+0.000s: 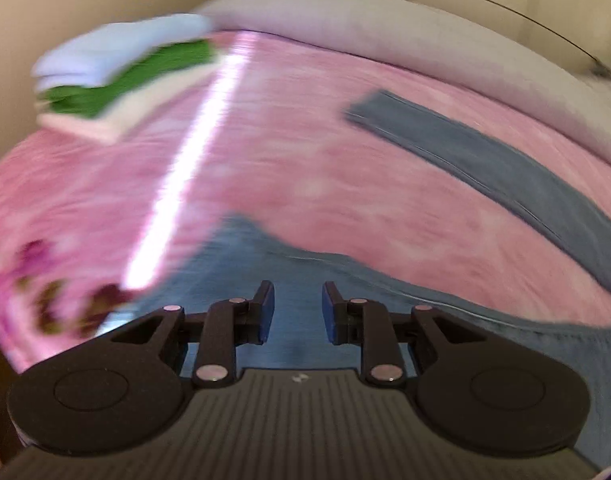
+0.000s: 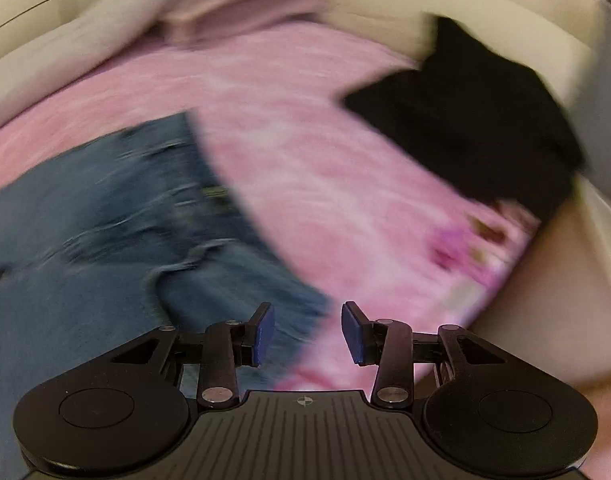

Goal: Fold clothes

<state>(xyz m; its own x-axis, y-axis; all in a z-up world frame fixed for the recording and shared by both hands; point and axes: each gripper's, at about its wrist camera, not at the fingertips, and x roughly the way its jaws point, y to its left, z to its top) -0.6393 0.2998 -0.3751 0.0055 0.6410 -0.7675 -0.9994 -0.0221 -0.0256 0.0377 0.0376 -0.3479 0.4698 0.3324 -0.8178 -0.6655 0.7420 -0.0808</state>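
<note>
Blue jeans [image 1: 289, 280] lie spread on a pink bedspread [image 1: 289, 152]. In the left wrist view one leg [image 1: 485, 160] runs off to the right, and my left gripper [image 1: 298, 312] hovers open over the denim below it, holding nothing. The right wrist view shows the waist end of the jeans [image 2: 117, 216] with its pocket seams at the left. My right gripper [image 2: 307, 334] is open over the jeans' edge, where denim meets bedspread, and nothing sits between its blue pads [image 2: 265, 332]. Both views are motion-blurred.
A stack of folded clothes [image 1: 117, 72], pale blue over green over white, sits at the far left of the bed. A black garment [image 2: 473, 120] lies at the bed's far right. Grey pillows [image 1: 385, 28] line the head. The bed's right edge [image 2: 517, 264] drops off.
</note>
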